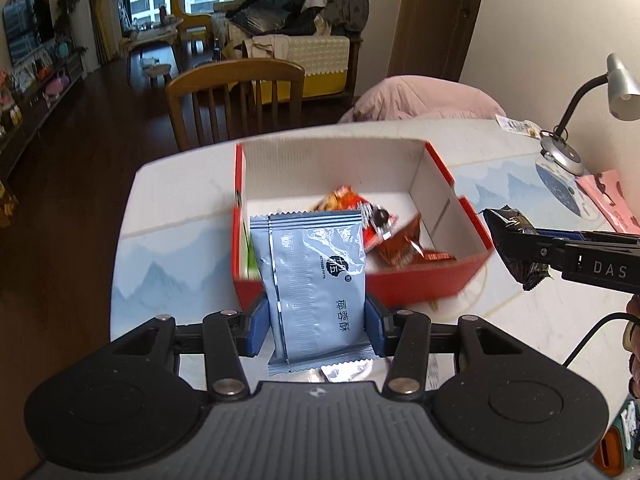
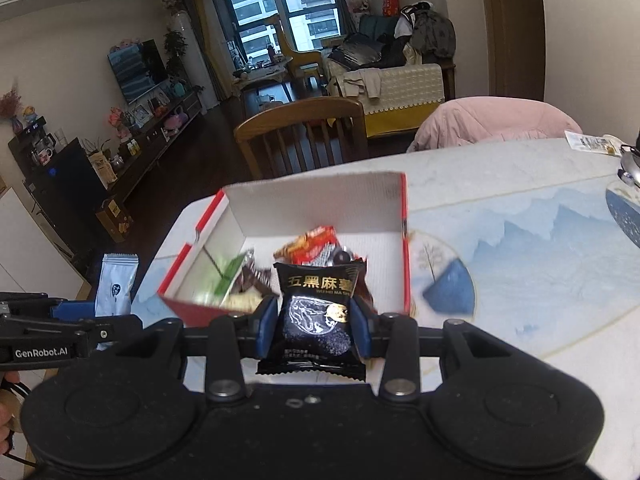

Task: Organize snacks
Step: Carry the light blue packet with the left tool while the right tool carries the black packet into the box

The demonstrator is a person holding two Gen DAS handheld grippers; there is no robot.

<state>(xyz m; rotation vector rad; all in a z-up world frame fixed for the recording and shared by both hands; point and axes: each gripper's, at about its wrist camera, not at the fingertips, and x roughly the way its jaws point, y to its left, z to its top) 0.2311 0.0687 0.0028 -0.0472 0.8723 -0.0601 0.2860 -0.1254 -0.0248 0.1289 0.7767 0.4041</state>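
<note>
Though open, red box [image 1: 420, 278] (snack-strewn) [image 1: 384, 232].

Left gripper [image 1: 316, 320] tilted downward, blue pads [image 1: 258, 326] clamped on the sides of a pale blue packet [image 1: 316, 276]. Right gripper [image 2: 314, 326] angled down too, pads pinching a black packet [image 2: 316, 316] upright.
</note>
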